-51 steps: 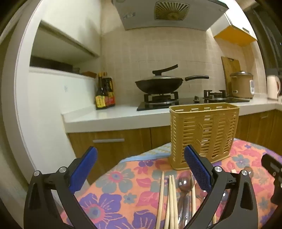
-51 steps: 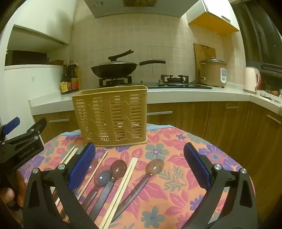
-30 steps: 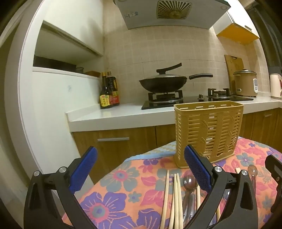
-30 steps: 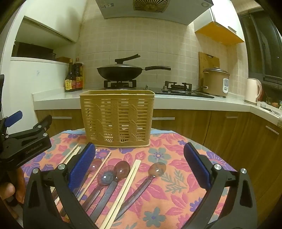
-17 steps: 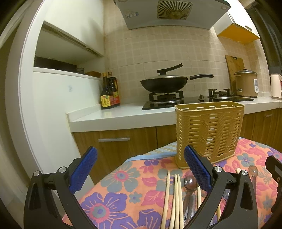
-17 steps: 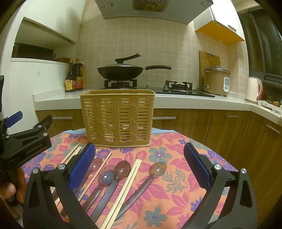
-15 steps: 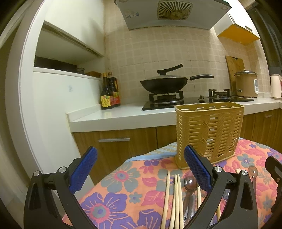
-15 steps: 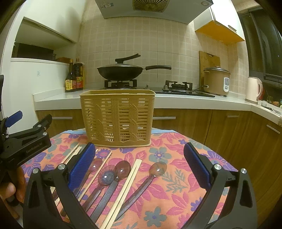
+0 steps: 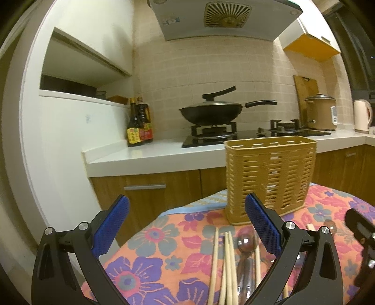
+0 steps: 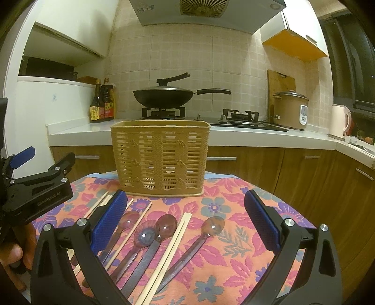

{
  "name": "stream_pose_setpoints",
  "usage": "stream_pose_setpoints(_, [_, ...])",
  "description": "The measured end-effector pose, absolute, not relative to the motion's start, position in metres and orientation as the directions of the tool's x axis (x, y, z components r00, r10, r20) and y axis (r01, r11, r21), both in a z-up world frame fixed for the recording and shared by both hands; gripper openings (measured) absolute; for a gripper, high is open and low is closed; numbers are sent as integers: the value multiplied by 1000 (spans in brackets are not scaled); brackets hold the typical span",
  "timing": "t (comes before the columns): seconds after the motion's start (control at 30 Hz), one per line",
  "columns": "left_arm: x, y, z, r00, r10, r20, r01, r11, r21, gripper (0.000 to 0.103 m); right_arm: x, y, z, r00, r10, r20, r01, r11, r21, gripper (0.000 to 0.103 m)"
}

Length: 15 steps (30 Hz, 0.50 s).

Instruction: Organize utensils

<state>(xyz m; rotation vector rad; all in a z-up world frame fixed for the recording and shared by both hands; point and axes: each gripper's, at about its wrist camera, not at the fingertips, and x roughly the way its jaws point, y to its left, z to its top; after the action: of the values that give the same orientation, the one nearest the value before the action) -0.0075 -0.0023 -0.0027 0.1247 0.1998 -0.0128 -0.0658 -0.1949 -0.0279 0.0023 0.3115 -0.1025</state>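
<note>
Both grippers hang wide apart and empty above the floral cloth [image 10: 234, 258], the right gripper [image 10: 185, 225] over the spoons [image 10: 164, 227] and chopsticks [image 10: 168, 253], the left gripper [image 9: 187, 225] near the cloth's left edge. The utensils lie flat, side by side. Just beyond them the basket [image 10: 160, 162] stands upright. Farther back, a wok [image 10: 164, 95] sits on the stove.

Beige square tiles [image 10: 234, 58] cover the far wall under a range hood [image 10: 204, 11]. A white counter [image 10: 246, 135] on wood-fronted cabinets [image 10: 257, 169] runs along it and turns toward the near right — gas hob [image 10: 164, 112] at centre. White upper cabinets [image 10: 70, 23] hang at left, a dark window [image 10: 351, 58] at right. The light is warm and dim.
</note>
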Motion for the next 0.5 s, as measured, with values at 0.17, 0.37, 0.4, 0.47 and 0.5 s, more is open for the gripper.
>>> stream_pose_setpoints(0.17, [-10, -6, -4, 980, -9, -197, 35, 991, 132, 95, -65, -196, -29, 945, -101, -309, 105, 994, -5, 95])
stream_pose_setpoints(0.37, [-8, -9, -4, 978, -33, -208, 61, 990, 130, 95, -61, -199, -31, 942, -99, -321, 107, 994, 8, 95])
stream_pose_setpoints(0.4, [-8, -10, -4, 978, -32, -207, 60, 990, 130, 95, -62, -199, -32, 941, -98, -323, 107, 994, 10, 95])
stream_pose_setpoints(0.47, [-7, -10, -4, 978, -33, -208, 60, 990, 128, 95, -61, -201, -32, 940, -95, -327, 106, 994, 18, 95])
stream_pose_setpoints(0.5, [-7, -10, -5, 977, -33, -209, 61, 990, 127, 95, -61, -202, -33, 940, -93, -328, 105, 994, 21, 95])
